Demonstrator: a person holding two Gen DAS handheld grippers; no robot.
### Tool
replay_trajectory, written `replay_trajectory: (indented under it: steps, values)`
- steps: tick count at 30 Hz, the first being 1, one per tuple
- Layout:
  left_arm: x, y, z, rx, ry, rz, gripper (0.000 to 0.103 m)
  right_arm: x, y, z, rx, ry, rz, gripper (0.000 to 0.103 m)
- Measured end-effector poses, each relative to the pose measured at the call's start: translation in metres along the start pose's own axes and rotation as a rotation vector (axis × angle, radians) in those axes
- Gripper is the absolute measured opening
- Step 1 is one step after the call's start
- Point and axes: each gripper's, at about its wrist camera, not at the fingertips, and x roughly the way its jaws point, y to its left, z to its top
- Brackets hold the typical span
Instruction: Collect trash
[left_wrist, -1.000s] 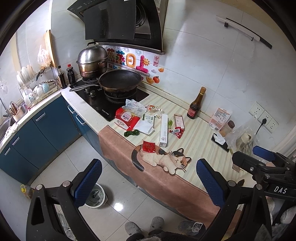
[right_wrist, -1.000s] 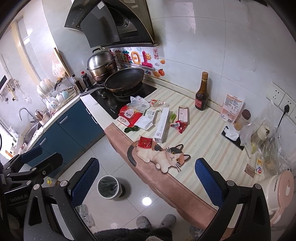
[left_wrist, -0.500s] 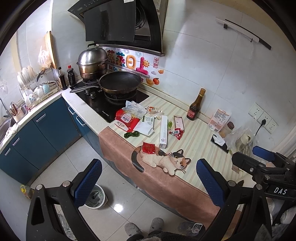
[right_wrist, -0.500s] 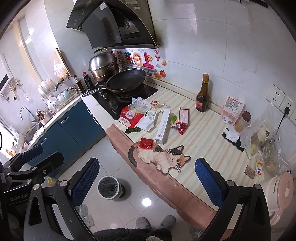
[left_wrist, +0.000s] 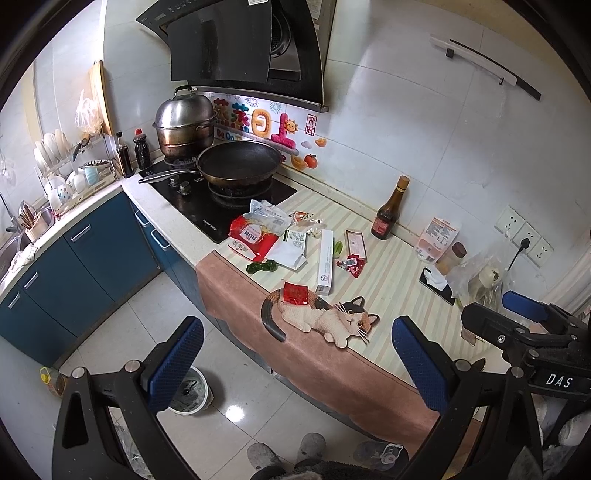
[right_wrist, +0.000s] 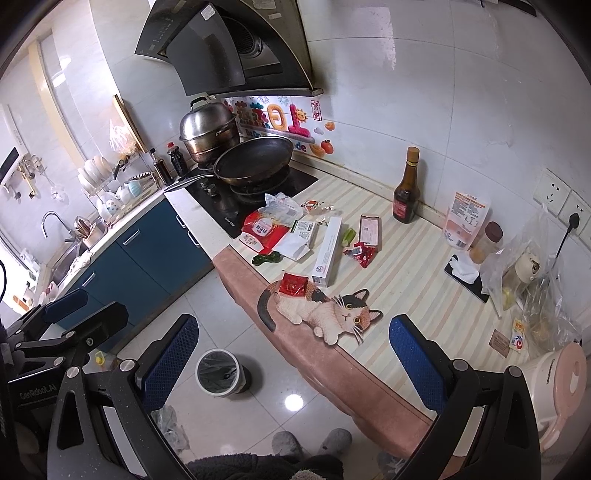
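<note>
Trash lies on the striped counter: a small red packet (left_wrist: 295, 294) on a cat-shaped mat (left_wrist: 325, 317), a long white box (left_wrist: 325, 261), a red and white bag (left_wrist: 254, 234), a white pouch (left_wrist: 292, 250), a green wrapper (left_wrist: 261, 266) and torn red wrappers (left_wrist: 352, 264). The same litter shows in the right wrist view, with the red packet (right_wrist: 293, 285) and white box (right_wrist: 327, 251). A small white bin (right_wrist: 221, 372) stands on the floor below the counter. My left gripper (left_wrist: 295, 363) and right gripper (right_wrist: 293, 360) are both open and empty, held back from the counter edge.
A black pan (left_wrist: 238, 162) and steel pot (left_wrist: 184, 125) sit on the hob. A dark sauce bottle (left_wrist: 388, 214) stands by the wall. Bags, a jar and a pink kettle (right_wrist: 554, 384) crowd the right end. Blue cabinets (left_wrist: 92, 258) and a dish rack stand at left.
Both views have shifted only slightly; the counter sits a touch lower and nearer in frame. Nothing on the counter has moved and both grippers stay open.
</note>
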Motion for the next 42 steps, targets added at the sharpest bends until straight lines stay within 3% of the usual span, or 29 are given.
replay_trajectory:
  steps: [18,21,24,27,31,36,39,42]
  values:
    - [-0.005,-0.004,0.005,-0.005,-0.01,0.005,0.103,-0.002,0.015,0.007,0.003,-0.005,0.005,0.103]
    - [0.002,0.003,0.01,-0.001,-0.039,0.093,0.103,0.002,0.02,0.008,0.033,-0.014,-0.005,0.103]
    - [0.019,0.012,0.012,0.005,-0.082,0.209,0.103,0.012,0.028,0.006,0.079,-0.028,-0.068,0.103]
    - [0.052,0.024,0.011,0.034,-0.078,0.302,0.103,0.034,0.025,-0.002,0.138,-0.035,-0.144,0.103]
    - [0.115,0.045,0.008,0.058,0.024,0.357,0.103,0.08,-0.007,-0.007,0.249,-0.001,-0.199,0.103]
    - [0.197,0.063,0.0,0.035,0.203,0.319,0.103,0.157,-0.048,-0.002,0.341,0.088,-0.218,0.102]
    - [0.244,0.06,-0.002,0.041,0.266,0.325,0.103,0.208,-0.069,0.003,0.334,0.126,-0.213,0.076]
    - [0.296,0.06,0.002,0.045,0.339,0.379,0.103,0.267,-0.088,0.016,0.348,0.214,-0.17,0.072]
